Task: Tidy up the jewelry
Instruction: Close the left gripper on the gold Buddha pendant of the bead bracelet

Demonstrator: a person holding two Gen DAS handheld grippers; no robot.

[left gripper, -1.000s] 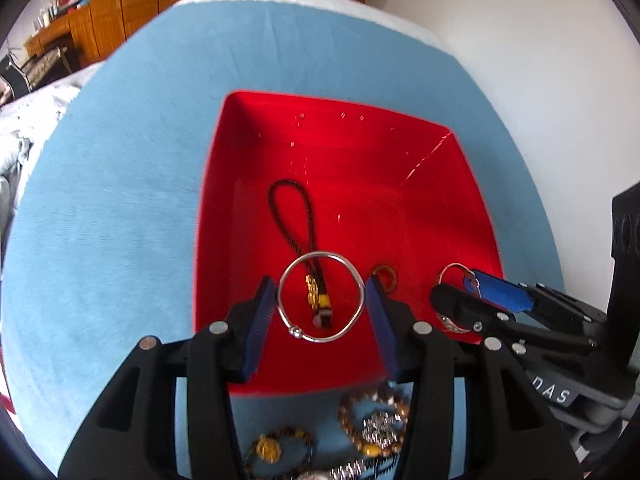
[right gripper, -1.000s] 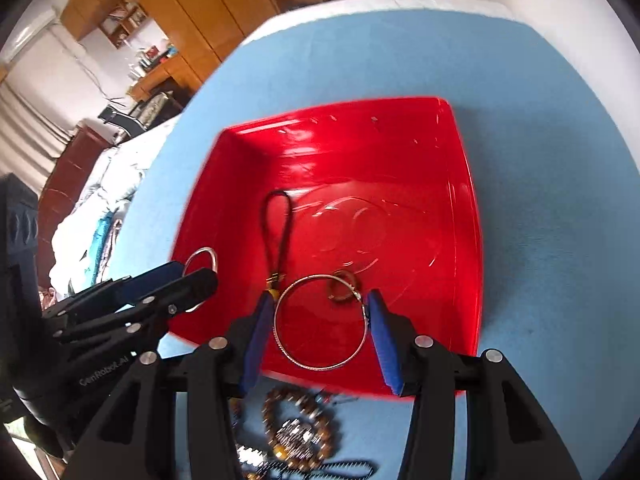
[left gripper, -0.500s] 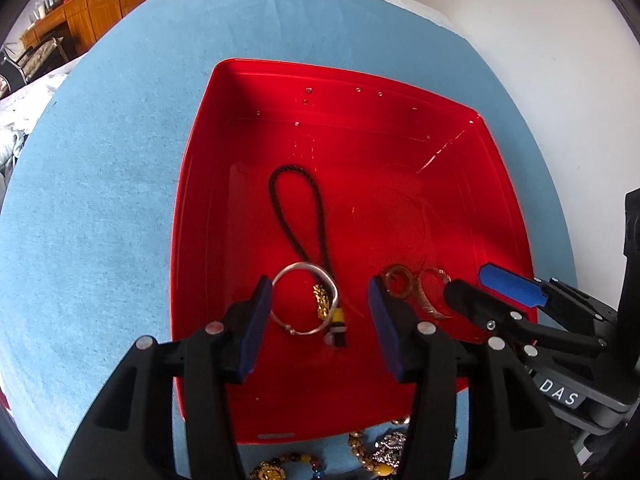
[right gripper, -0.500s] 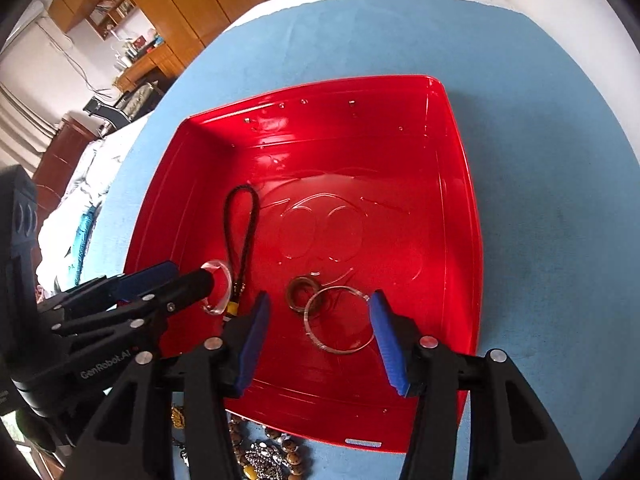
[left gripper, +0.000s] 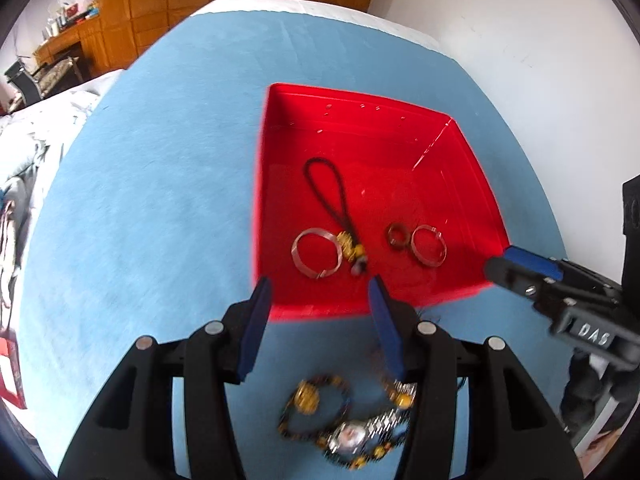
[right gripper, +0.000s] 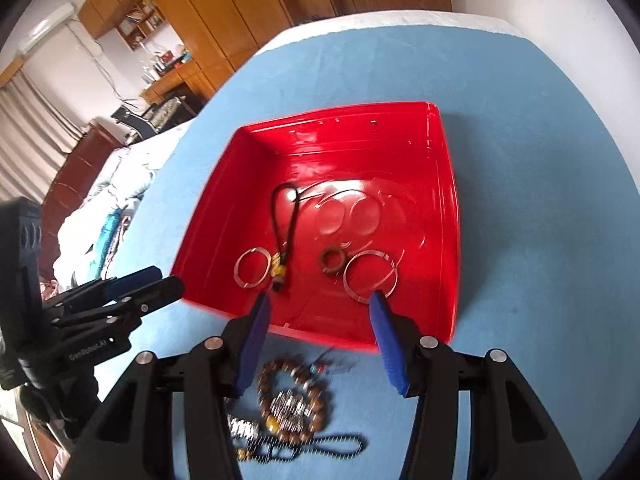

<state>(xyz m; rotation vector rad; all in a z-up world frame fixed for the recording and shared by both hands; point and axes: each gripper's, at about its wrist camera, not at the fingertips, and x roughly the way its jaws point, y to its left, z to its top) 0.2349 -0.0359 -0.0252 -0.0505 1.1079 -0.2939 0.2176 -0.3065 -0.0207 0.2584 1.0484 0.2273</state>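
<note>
A red tray (left gripper: 276, 160) (right gripper: 216, 216) sits on the blue cloth. In it lie a silver bangle (left gripper: 317, 253) (right gripper: 252, 268), a black cord with gold charms (left gripper: 332, 200) (right gripper: 285, 232), a small brown ring (left gripper: 397, 237) (right gripper: 332, 261) and a second silver bangle (left gripper: 429, 246) (right gripper: 370, 276). My left gripper (left gripper: 320, 294) (right gripper: 160, 286) is open and empty, above the tray's near edge. My right gripper (right gripper: 318, 308) (left gripper: 504, 264) is open and empty, above the near edge too. Beaded bracelets and a silver watch (left gripper: 352, 434) (right gripper: 290, 406) lie on the cloth in front of the tray.
The blue cloth (left gripper: 140, 200) (right gripper: 540, 200) covers a round table beside a white wall (left gripper: 520, 20). Wooden cabinets (right gripper: 240, 12) and a cluttered bed (right gripper: 108, 196) lie beyond the far left edge.
Both grippers opened and let their silver bangles drop into the tray, then pulled back and up toward the tray's near edge. The loose jewelry pile came into view.
</note>
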